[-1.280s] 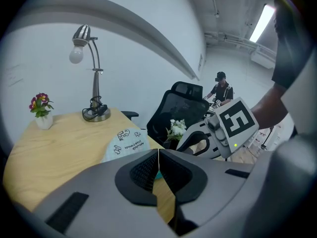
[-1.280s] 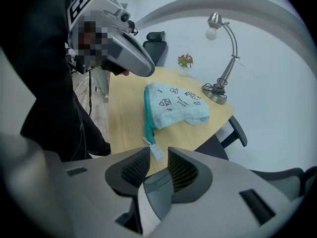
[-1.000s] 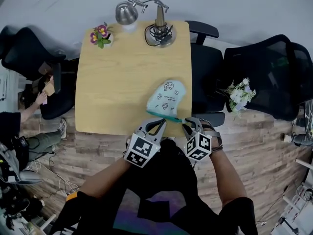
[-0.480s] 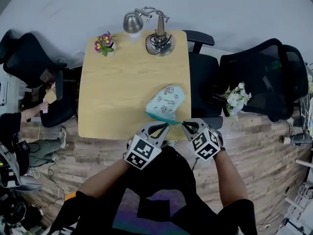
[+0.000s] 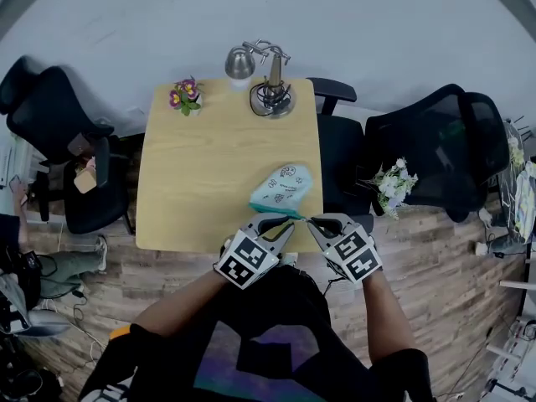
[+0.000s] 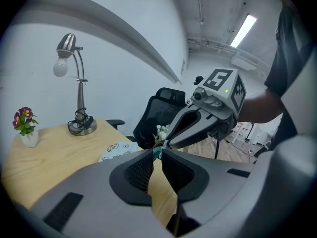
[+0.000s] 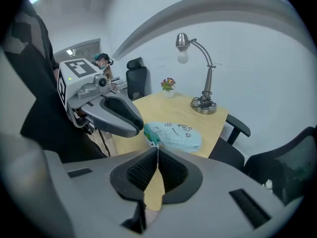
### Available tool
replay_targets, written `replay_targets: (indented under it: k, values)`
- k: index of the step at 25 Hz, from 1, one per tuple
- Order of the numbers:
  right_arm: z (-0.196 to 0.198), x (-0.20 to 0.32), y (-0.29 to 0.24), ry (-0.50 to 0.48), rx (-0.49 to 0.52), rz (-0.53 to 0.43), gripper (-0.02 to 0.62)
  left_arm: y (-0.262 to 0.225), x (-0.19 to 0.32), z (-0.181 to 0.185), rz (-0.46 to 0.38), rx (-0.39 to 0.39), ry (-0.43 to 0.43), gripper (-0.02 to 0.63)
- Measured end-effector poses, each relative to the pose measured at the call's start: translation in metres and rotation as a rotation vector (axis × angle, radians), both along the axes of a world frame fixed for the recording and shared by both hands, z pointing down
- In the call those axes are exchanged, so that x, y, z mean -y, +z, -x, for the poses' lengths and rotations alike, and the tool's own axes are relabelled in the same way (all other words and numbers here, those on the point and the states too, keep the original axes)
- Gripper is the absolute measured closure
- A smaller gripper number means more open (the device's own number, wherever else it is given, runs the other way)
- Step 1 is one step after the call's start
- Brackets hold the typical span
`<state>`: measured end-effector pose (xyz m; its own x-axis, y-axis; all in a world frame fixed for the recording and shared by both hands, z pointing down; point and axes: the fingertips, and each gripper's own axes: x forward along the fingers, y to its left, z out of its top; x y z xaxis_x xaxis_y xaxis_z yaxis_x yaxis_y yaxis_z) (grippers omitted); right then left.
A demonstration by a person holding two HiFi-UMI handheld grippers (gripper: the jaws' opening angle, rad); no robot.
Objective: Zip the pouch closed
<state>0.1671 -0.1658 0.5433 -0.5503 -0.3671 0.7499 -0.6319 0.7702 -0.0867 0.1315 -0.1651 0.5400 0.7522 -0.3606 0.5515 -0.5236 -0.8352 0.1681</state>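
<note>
1. Barely started, I judge: pouch (image 5: 283, 188) lies at 5 o'clock on the table (image 5: 209, 157), with its teal zipper edge (image 5: 272, 207) facing the person. Can't tell how much is zipped.
2. left gripper (image 5: 288, 219): jaws closed, pinching the zipper edge at the pouch's 5 o'clock end.
3. right gripper (image 5: 311, 221): jaws just been closing, now clamped on a thin bit of the same end, likely the pull.

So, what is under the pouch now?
Only the wooden table shows under the pouch. The left claw and right claw pinch its near edge. Whether its far end rests on the wood is hidden by the pouch itself.
</note>
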Motion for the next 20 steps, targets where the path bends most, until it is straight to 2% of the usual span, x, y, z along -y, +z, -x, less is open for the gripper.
replay_targets:
  k: [4, 13, 20]
  values:
    - [0.002, 0.001, -0.005, 0.047, 0.029, 0.007, 0.569, 0.004, 0.003, 0.000, 0.004, 0.017, 0.021, 0.531]
    - [0.001, 0.003, -0.013, 0.134, 0.100, 0.024, 0.569, 0.008, 0.010, -0.008, 0.006, 0.020, 0.044, 0.531]
    - [0.001, 0.006, -0.014, 0.152, 0.115, 0.041, 0.569, 0.003, 0.011, -0.015, -0.009, 0.004, 0.049, 0.544]
